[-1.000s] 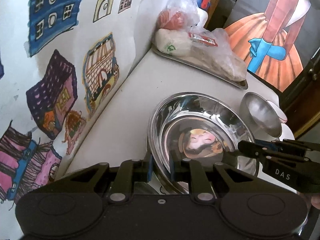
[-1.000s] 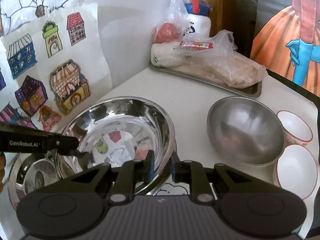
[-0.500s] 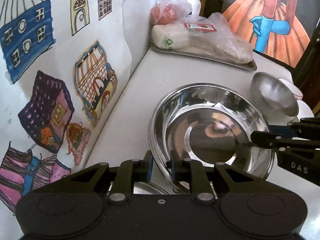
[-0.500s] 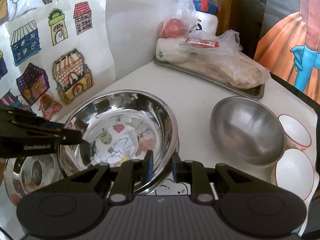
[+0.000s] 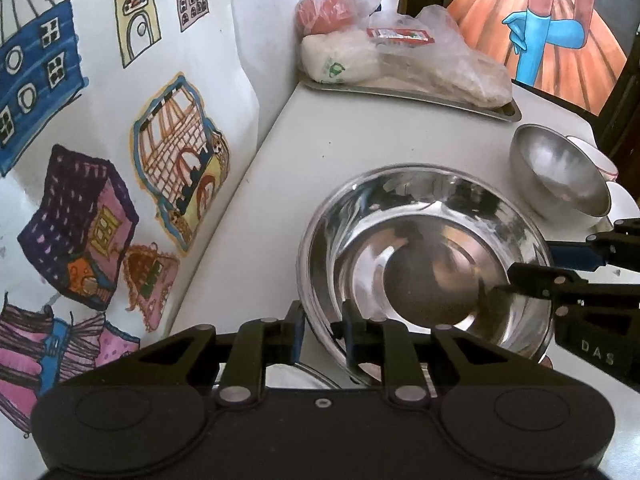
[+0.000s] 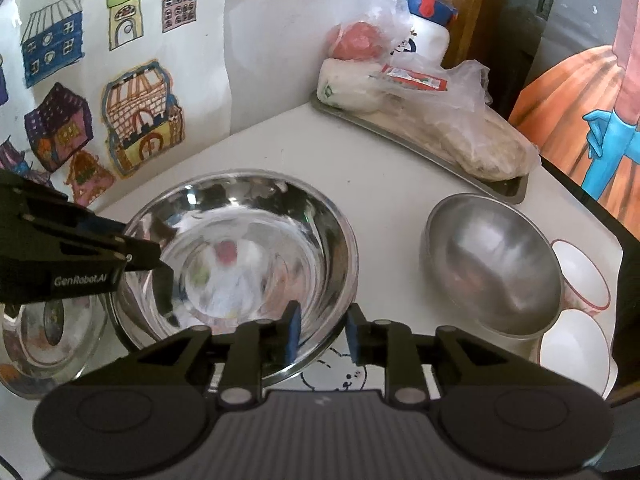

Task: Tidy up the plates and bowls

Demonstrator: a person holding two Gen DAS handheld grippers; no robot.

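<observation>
A large shiny steel bowl [image 5: 424,260] [image 6: 240,256] sits on the white table between both grippers. My left gripper [image 5: 322,332] is shut on the bowl's near-left rim, one pad outside the wall and one inside. From the right wrist view the left gripper [image 6: 140,254] clamps that rim from the left. My right gripper [image 6: 323,332] straddles the near-right rim with its jaws opening; the pads stand off the wall. A shallow steel dish [image 6: 44,332] lies low at the left, partly under the big bowl.
A matte steel bowl [image 6: 492,268] stands to the right, with two white red-rimmed bowls [image 6: 580,276] beyond it near the table's edge. A metal tray [image 6: 512,188] with bagged food and a bottle [image 6: 424,28] fills the far corner. A wall with drawings runs along the left.
The right gripper's pads have spread apart around the rim. The left gripper has rolled a little, still on the bowl. The bowl stays in about the same place.
</observation>
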